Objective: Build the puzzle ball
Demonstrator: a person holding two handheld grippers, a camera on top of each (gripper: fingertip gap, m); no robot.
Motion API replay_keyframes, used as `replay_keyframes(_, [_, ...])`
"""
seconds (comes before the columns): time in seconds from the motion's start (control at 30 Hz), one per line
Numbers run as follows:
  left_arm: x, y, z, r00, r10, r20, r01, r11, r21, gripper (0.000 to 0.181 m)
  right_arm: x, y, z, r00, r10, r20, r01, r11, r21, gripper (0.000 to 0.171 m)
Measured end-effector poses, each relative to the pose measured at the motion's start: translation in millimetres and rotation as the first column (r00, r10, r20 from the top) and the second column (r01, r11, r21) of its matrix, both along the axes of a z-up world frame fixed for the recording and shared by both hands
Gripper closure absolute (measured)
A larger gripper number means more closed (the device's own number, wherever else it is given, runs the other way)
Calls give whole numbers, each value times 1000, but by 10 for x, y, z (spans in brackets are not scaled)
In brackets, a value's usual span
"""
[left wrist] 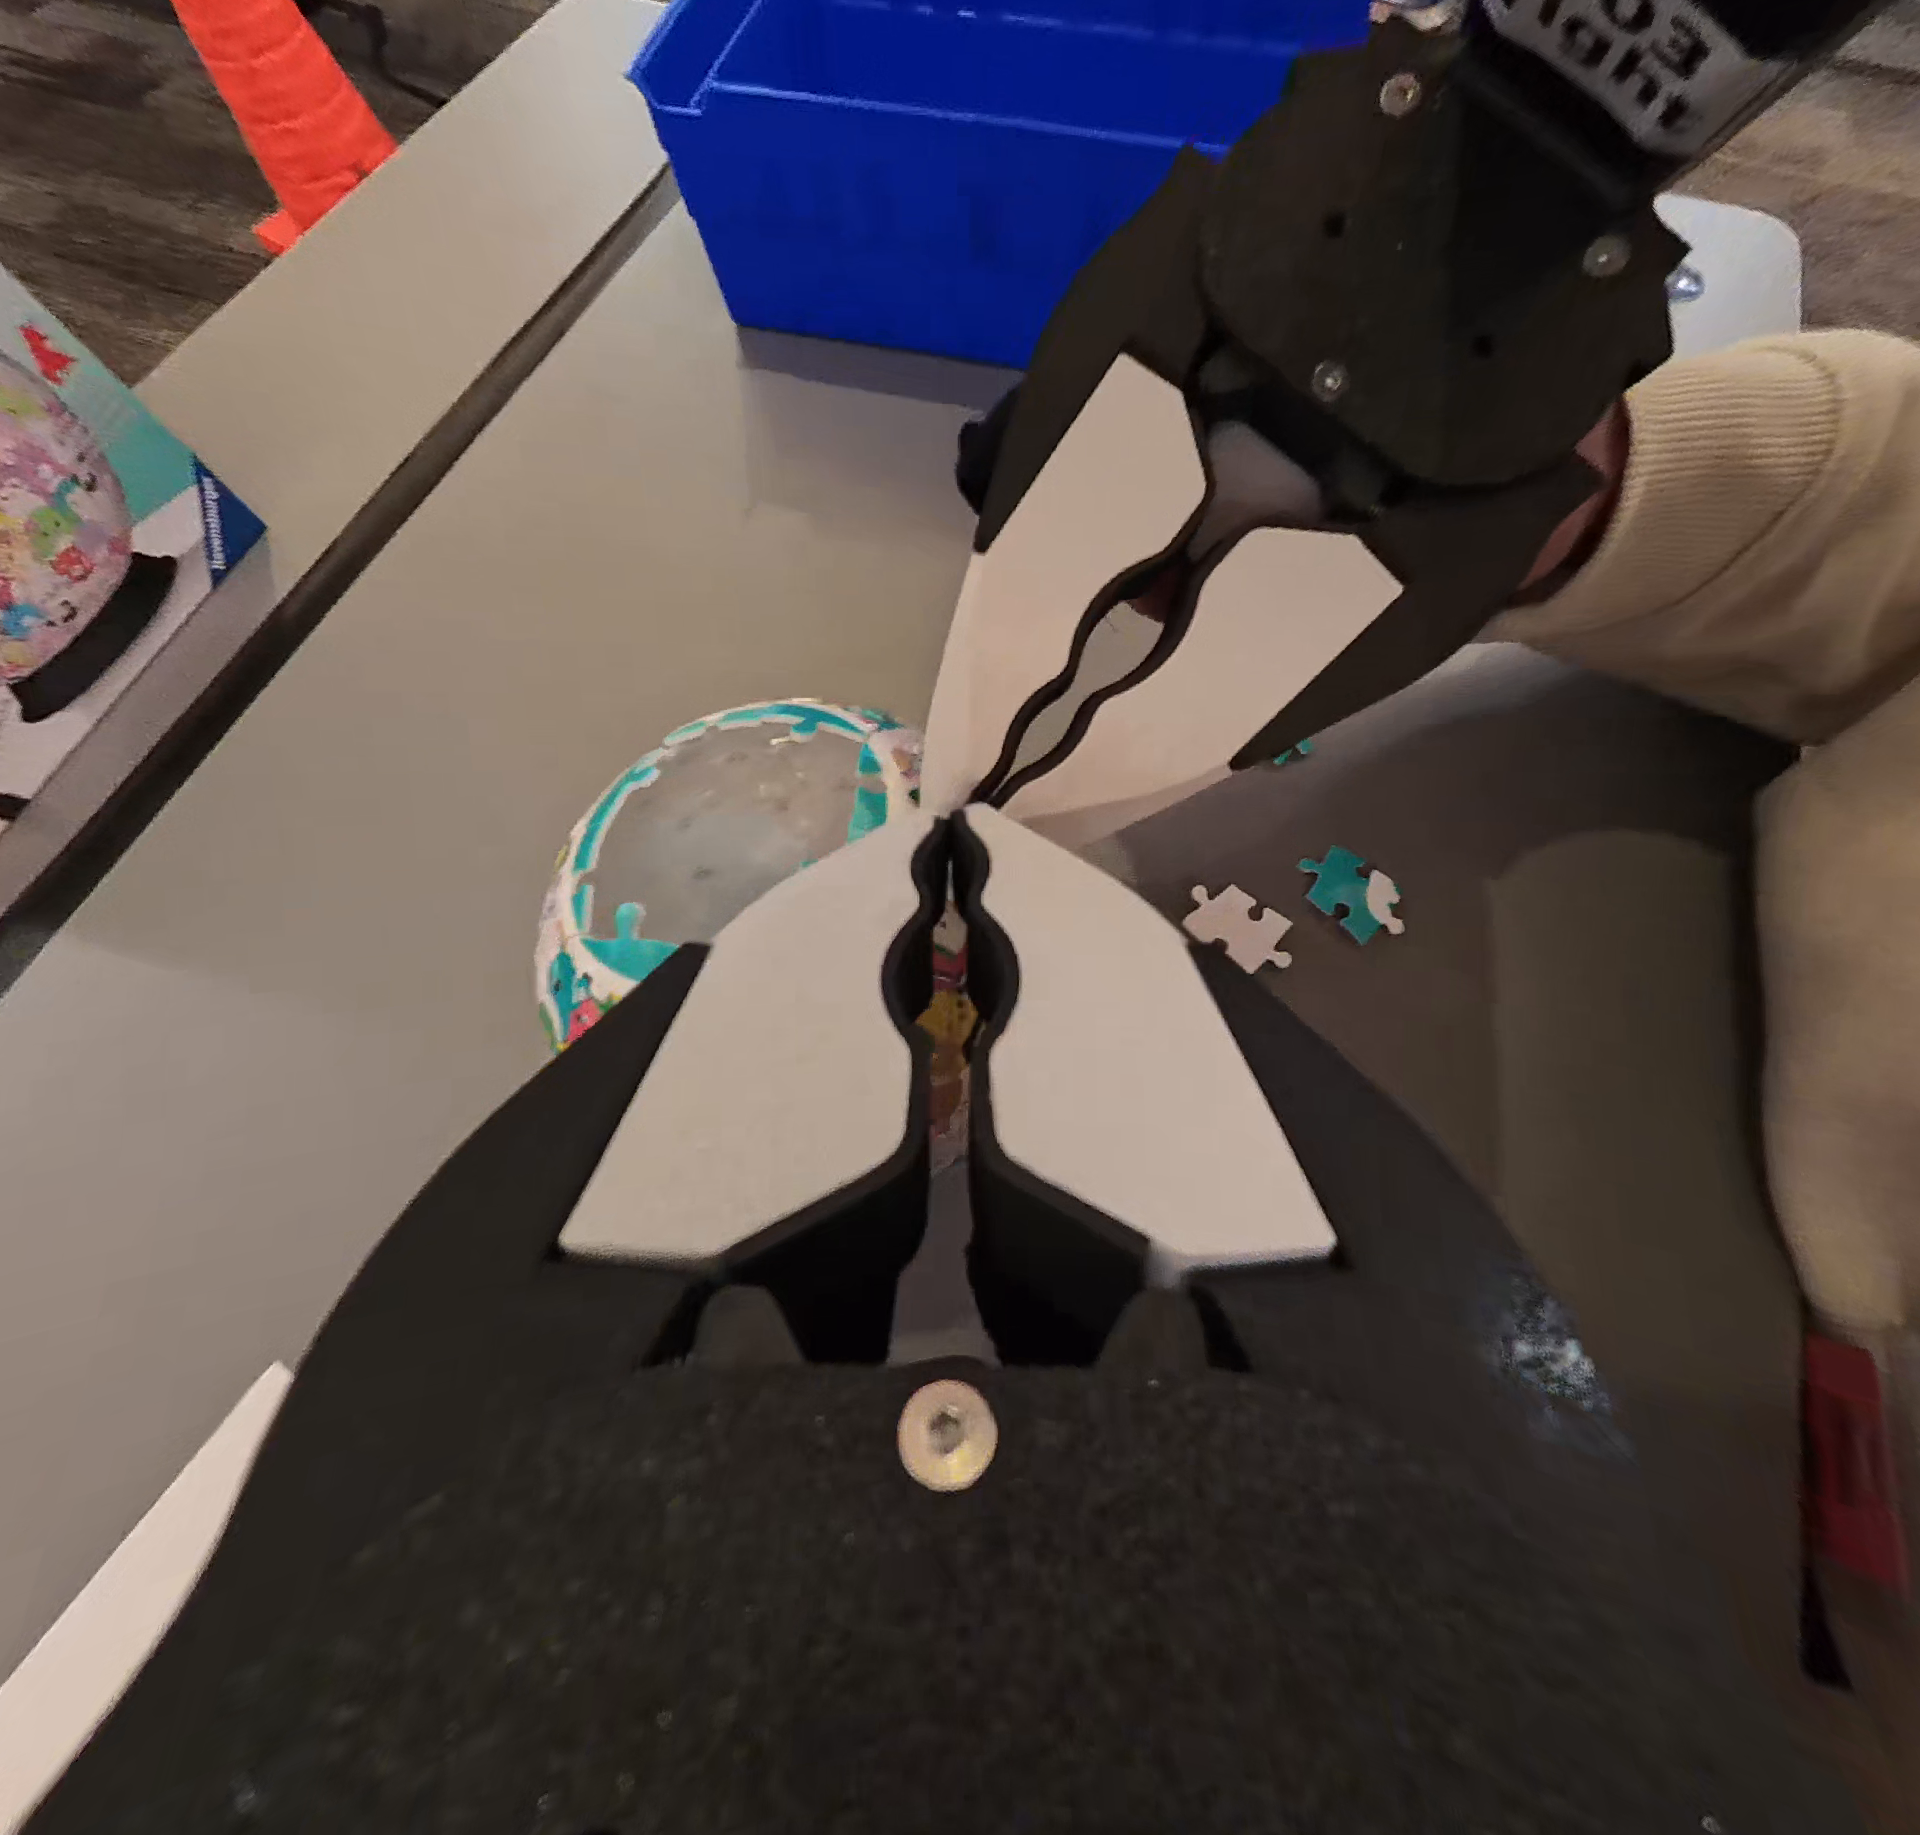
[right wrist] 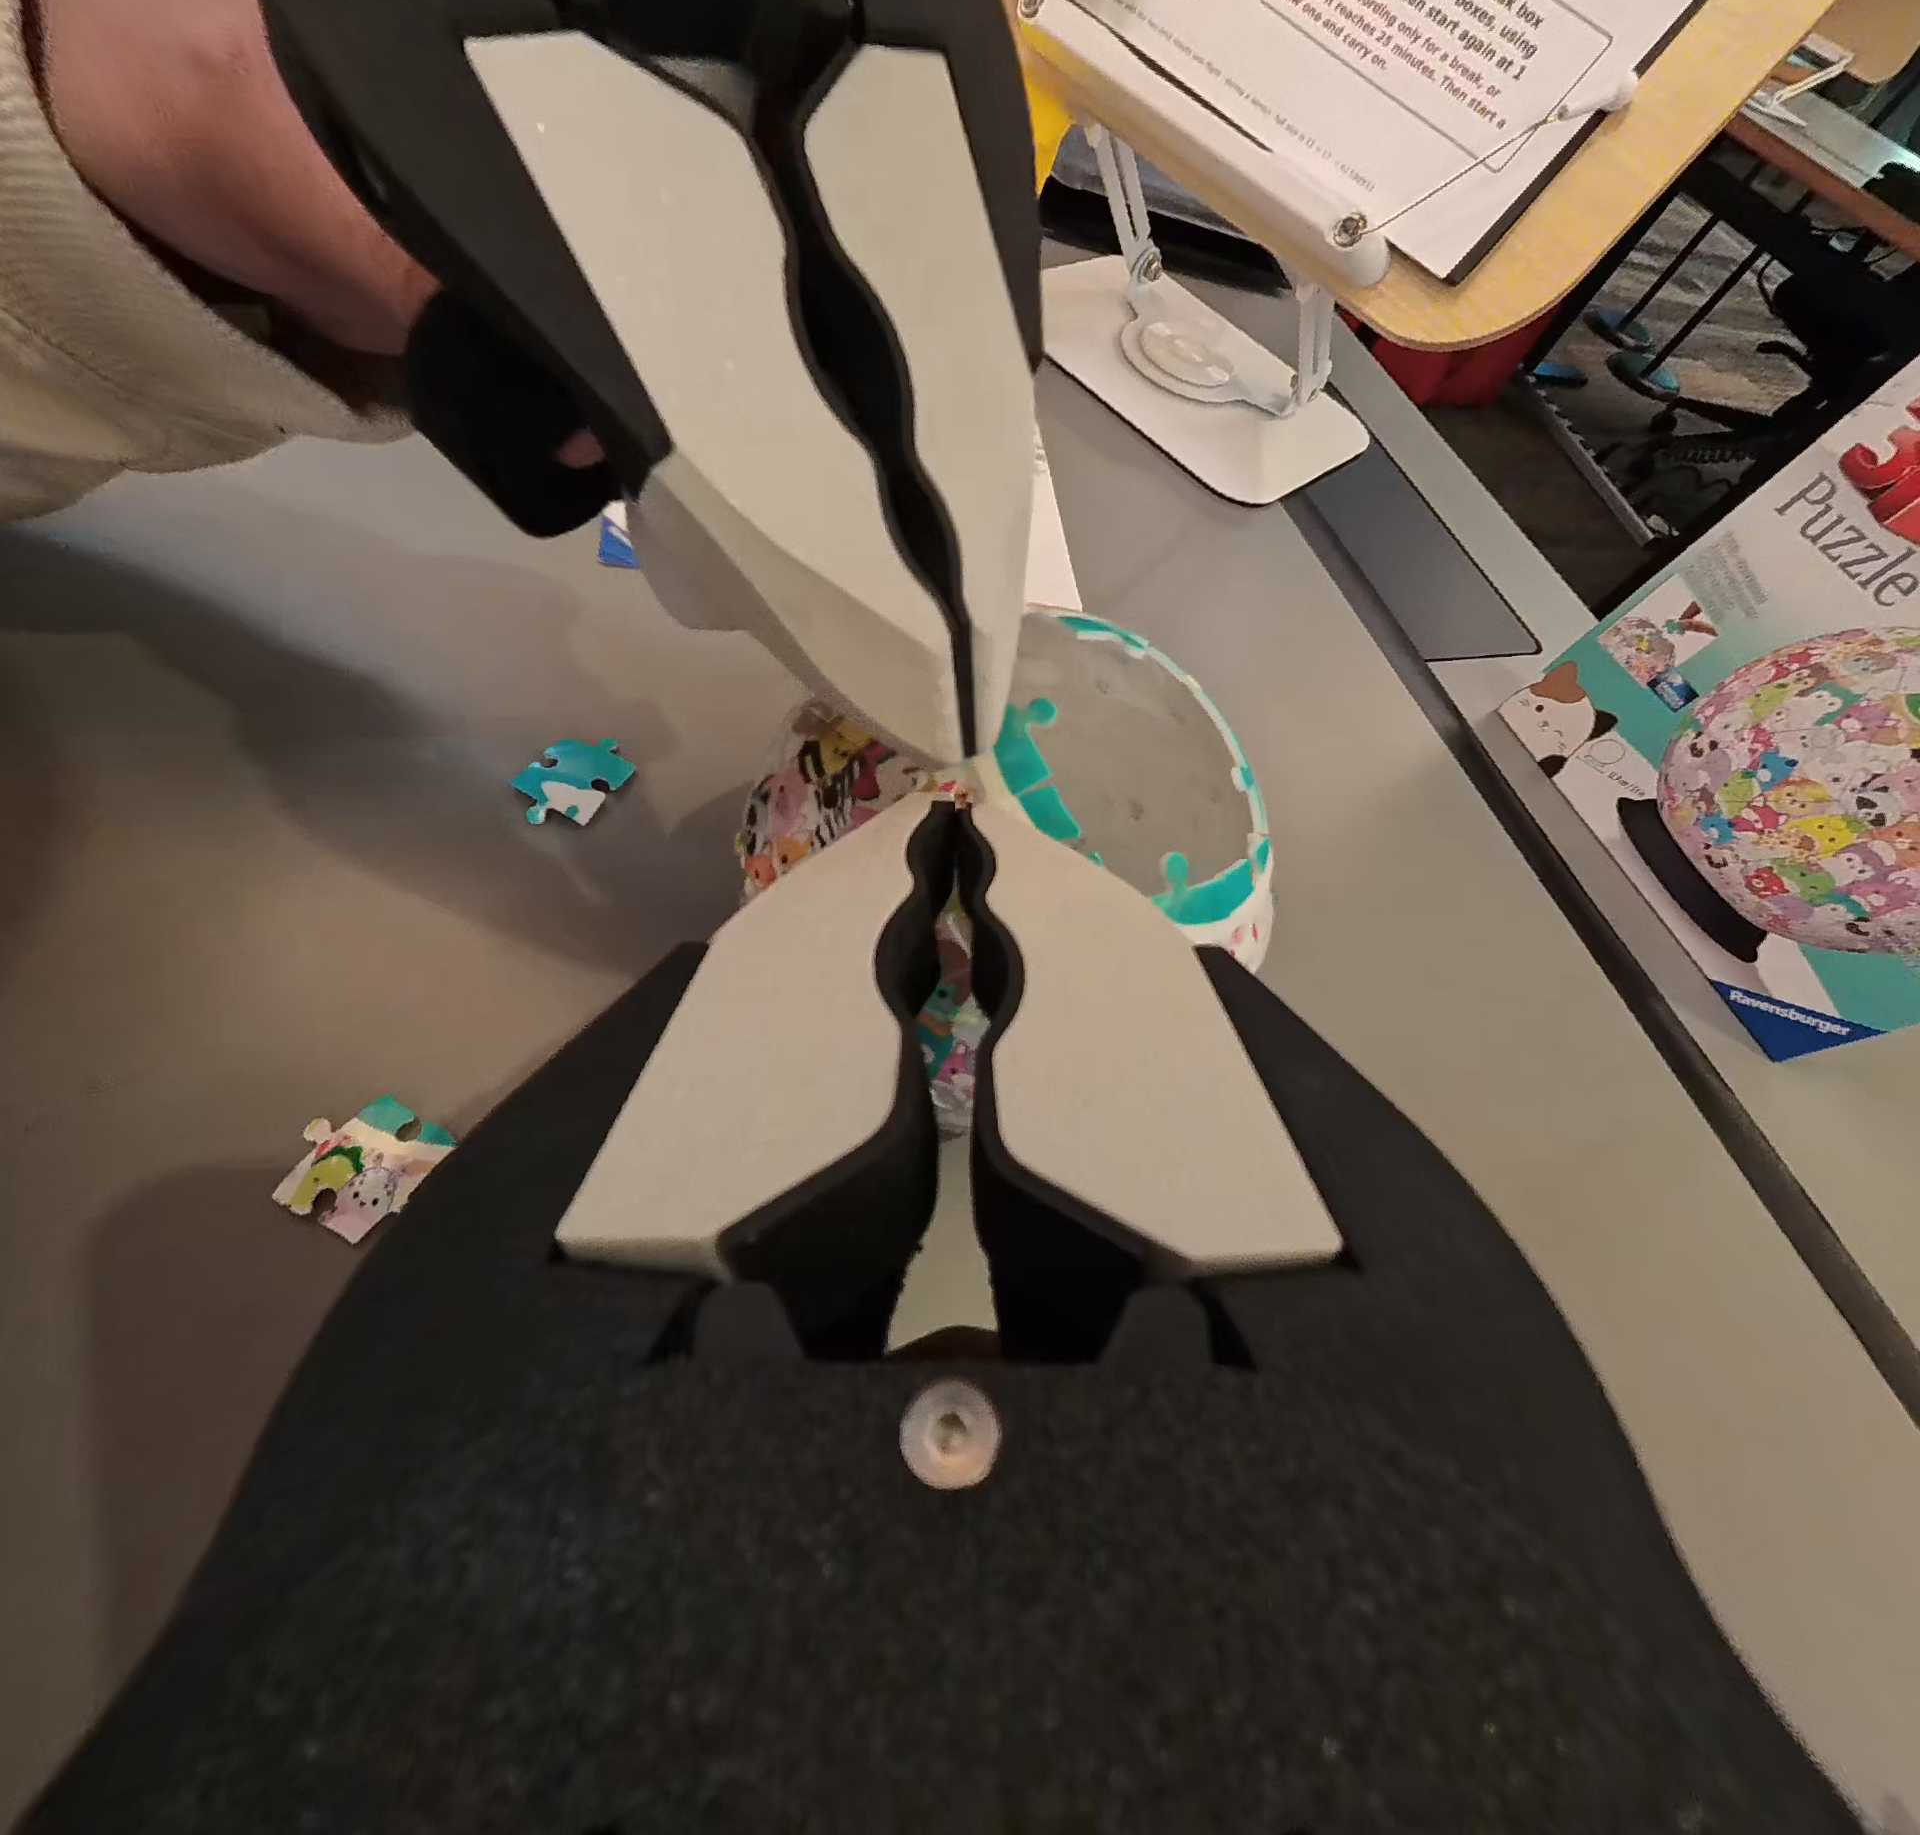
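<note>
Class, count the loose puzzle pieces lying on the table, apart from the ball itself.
2 in each wrist view. The right wrist view shows a teal piece left of the puzzle ball and a multicoloured piece nearer the camera. The grippers may hide more.

Left gripper (left wrist: 951,829): jaws closed, tips over the puzzle ball's rim
Right gripper (left wrist: 982,793): closed too — tip to tip with the left
Puzzle ball (left wrist: 717,829): half-built, hollow — on the grey table (left wrist: 468,694)
Loose pieces (left wrist: 1242,925): two, right of the ball

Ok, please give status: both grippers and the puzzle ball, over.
Left gripper shut, right gripper shut, tips meeting at the rim. Puzzle ball half built, open shell on table. Loose pieces nearby, nothing blocking.
</note>
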State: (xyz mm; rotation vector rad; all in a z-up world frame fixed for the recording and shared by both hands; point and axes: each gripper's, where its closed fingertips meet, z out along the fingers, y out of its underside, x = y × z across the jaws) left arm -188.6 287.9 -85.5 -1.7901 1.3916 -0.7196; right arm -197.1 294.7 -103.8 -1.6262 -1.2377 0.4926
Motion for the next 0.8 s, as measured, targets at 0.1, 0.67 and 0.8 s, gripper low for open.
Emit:
replay_keyframes(0.1, [-36, 41, 12, 999, 35, 6, -35, 999, -10, 181, -1, -3, 1, 1000, 1, 0, -1, 1000, 0, 171])
replay_keyframes(0.67, [-56, 65, -71, 998, 50, -22, -51, 999, -11, 181, -84, -46, -3, 1000, 15, -5, -15, 1000, 24, 171])
replay_keyframes(0.8, [-246, 121, -50, 994, 105, -17, -105, 994, -27, 181, -86, -72, 31, 999, 26, -28, -25, 1000, 15, 171])
